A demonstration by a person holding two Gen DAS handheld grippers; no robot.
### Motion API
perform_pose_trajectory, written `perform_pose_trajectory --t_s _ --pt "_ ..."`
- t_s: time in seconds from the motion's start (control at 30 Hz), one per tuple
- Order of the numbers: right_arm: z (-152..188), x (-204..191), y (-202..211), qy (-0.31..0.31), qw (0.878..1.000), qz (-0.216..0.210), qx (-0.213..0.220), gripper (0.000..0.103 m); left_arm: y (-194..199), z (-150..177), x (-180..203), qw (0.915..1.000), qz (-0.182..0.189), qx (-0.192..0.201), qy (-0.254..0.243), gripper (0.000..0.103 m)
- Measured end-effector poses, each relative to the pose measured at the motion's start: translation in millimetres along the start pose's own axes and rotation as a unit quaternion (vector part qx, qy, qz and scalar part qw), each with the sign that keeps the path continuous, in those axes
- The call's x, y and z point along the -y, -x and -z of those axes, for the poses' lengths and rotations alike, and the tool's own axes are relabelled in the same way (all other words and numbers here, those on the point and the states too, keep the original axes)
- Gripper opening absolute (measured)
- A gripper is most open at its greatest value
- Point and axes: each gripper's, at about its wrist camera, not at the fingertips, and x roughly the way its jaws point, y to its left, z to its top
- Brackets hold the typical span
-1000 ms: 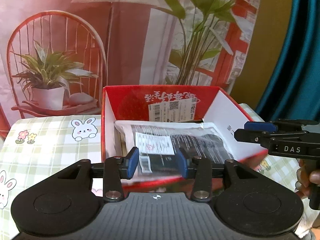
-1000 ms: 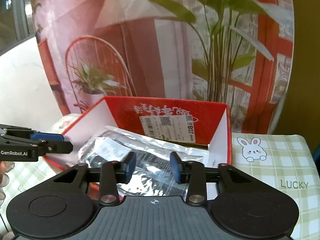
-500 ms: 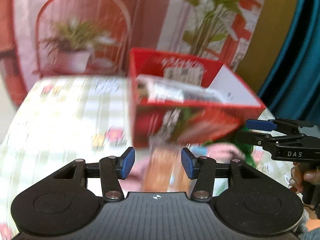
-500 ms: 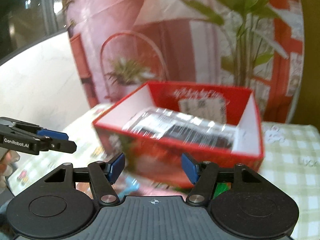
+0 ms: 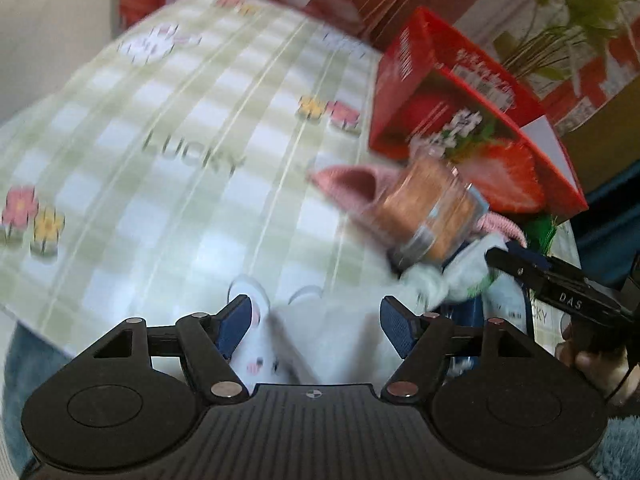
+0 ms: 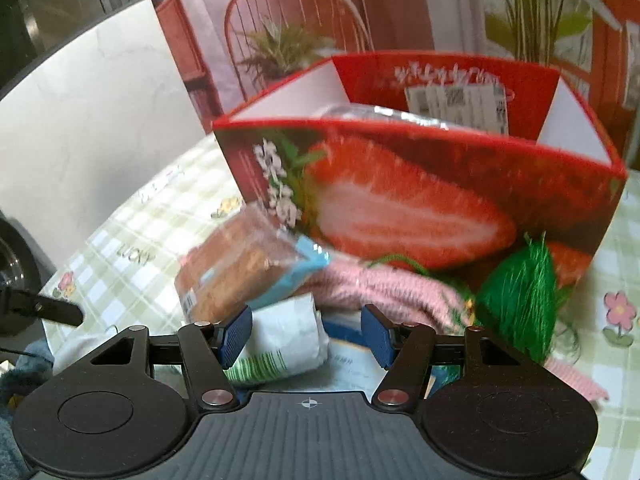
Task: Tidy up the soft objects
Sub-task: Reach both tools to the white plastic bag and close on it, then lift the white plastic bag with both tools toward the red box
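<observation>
A red strawberry box [image 6: 420, 200] stands on the checked cloth, with a clear plastic packet [image 6: 384, 114] inside. In front of it lies a pile: a brown bread packet [image 6: 236, 272], a pink knitted piece [image 6: 384, 284], green yarn [image 6: 520, 296] and a white packet [image 6: 288, 340]. My right gripper [image 6: 306, 334] is open, low over the white packet. My left gripper [image 5: 316, 326] is open above a white soft item [image 5: 320, 344] at the table's near edge. The box [image 5: 472, 136], the bread packet [image 5: 428, 208] and the right gripper [image 5: 560, 292] show in the left wrist view.
The green checked tablecloth [image 5: 180, 140] with rabbit and flower prints covers the table. A printed backdrop with a chair and plants [image 6: 288, 40] hangs behind. A white wall [image 6: 80, 120] is at the left. The left gripper's tip [image 6: 52, 312] shows at the left edge.
Both grippers have pulled back from over the box and dropped low to the pile in front of it. Both have opened wider. The left view has swung left.
</observation>
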Motion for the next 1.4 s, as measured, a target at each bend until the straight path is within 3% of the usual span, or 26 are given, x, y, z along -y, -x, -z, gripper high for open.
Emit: perform_pose_trajectory --t_s 0.3,0.5,0.93,1.17,1.4 --pt "5.9 5.6 -6.8 -0.017 1.0 -0.014 -0.016 0.054 -20.4 11.0 3.9 0.9989 0.029 -0.034 0.012 0.071" --pt "7.8 4.6 -7.8 -0.021 0.999 -0.025 -0.023 0.049 -25.3 7.0 10.1 0.9989 0.043 -0.016 0.0 0.048" --pt "5.1 6.1 0.4 -0.018 0.999 -0.022 -0.015 0.043 -22.9 -20.2 19.2 0.9982 0.044 0.032 -0.024 0.029" --pt "3.8 7.9 9.3 -0.019 1.0 -0.017 -0.008 0.035 -25.6 -49.0 39.7 0.9943 0.051 0.075 -0.058 0.027" --pt "9.2 13.6 14.6 -0.032 0.999 -0.012 -0.014 0.02 -36.7 -49.7 35.5 0.9953 0.042 0.067 -0.056 0.027"
